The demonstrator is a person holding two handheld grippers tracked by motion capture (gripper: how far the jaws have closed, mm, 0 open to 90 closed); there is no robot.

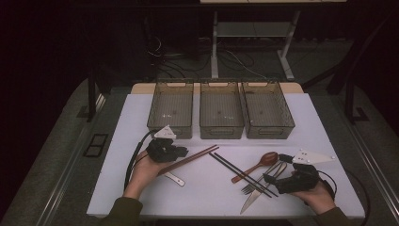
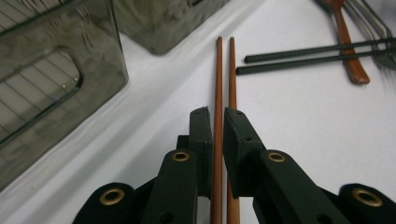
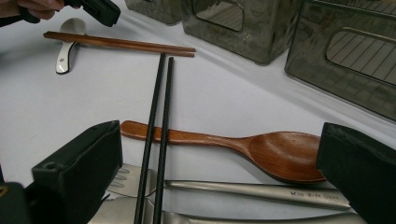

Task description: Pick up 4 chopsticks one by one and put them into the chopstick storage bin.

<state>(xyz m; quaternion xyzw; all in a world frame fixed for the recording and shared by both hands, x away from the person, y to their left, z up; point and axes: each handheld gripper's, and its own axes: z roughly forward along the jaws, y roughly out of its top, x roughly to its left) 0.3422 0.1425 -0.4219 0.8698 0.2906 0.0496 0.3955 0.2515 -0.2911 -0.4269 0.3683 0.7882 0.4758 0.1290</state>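
A pair of brown chopsticks (image 1: 190, 159) lies slanted on the white table (image 1: 211, 193). My left gripper (image 1: 180, 152) is shut on their near end; in the left gripper view the jaws (image 2: 215, 115) pinch the brown chopsticks (image 2: 218, 74), which run straight ahead. My right gripper (image 1: 272, 181) rests at the right, open wide. Between its jaws (image 3: 217, 177) lie a wooden spoon (image 3: 261, 149), black chopsticks (image 3: 156, 116) and metal forks (image 3: 257, 190), none of them gripped.
Three smoky plastic bins (image 1: 170, 128) (image 1: 221, 129) (image 1: 270, 129) stand side by side at the back of the table. A knife (image 1: 251, 200) lies by the forks. A white spoon (image 1: 175, 179) lies under the left hand.
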